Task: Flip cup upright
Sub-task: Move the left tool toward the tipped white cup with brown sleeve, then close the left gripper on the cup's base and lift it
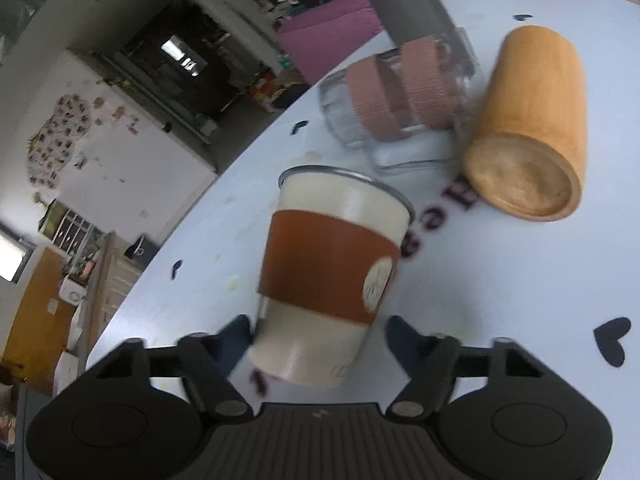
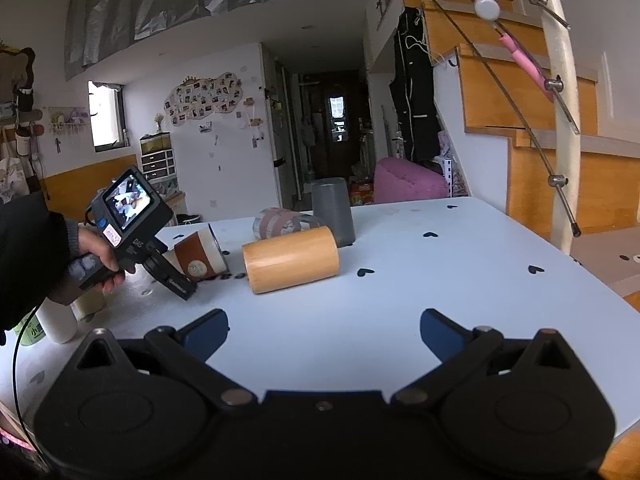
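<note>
A cream cup with a brown sleeve (image 1: 328,276) lies tilted on the pale blue table (image 1: 500,280), its base end between the fingers of my left gripper (image 1: 320,336). The left finger looks against the cup; a small gap shows beside the right finger (image 1: 404,340). In the right wrist view the same cup (image 2: 198,258) lies on its side, rim toward the right, with the left gripper (image 2: 176,280) at its base. My right gripper (image 2: 324,328) is open and empty over the table's near part.
A wooden cup (image 1: 532,120) (image 2: 290,258) lies on its side. A glass cup with pink bands (image 1: 400,96) (image 2: 280,222) lies behind it. A grey cup (image 2: 334,210) stands behind these. A white bottle (image 2: 58,322) stands at the table's left edge.
</note>
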`<action>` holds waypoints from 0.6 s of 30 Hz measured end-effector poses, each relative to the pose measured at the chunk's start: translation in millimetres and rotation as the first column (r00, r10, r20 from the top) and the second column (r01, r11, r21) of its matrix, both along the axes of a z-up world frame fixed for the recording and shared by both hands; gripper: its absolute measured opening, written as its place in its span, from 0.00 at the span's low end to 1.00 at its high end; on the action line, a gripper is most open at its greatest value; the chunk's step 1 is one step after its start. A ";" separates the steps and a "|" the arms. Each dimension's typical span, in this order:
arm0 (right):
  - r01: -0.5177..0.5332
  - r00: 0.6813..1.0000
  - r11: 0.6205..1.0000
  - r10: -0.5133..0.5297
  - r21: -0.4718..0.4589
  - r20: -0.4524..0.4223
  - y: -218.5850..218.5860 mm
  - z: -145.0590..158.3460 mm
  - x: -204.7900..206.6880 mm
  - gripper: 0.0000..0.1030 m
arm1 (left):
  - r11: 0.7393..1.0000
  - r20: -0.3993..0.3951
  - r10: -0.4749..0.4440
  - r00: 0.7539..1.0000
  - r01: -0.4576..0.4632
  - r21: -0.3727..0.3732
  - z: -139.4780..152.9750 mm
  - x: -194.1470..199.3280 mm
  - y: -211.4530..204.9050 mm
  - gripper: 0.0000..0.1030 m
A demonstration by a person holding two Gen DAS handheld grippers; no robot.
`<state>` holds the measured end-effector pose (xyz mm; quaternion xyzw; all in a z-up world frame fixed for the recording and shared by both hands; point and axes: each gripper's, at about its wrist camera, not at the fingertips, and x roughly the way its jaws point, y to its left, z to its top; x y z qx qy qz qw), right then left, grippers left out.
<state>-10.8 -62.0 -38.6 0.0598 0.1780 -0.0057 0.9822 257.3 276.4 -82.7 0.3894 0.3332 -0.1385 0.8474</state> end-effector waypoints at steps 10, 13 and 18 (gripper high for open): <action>-0.039 0.999 0.999 0.039 0.026 -0.003 1.6 -3.9 4.4 1.00 | 0.994 -0.038 0.037 0.999 -0.040 -0.098 11.9 -21.6 12.8 0.55; -0.041 0.999 0.999 0.041 0.032 -0.005 1.2 -4.1 5.8 1.00 | 0.985 -0.065 0.083 0.994 -0.091 -0.146 16.3 -15.9 14.9 0.55; -0.043 0.999 0.999 0.044 0.032 -0.008 2.2 -5.4 6.4 1.00 | 0.972 -0.071 0.165 0.984 -0.175 -0.158 10.7 0.2 14.7 0.60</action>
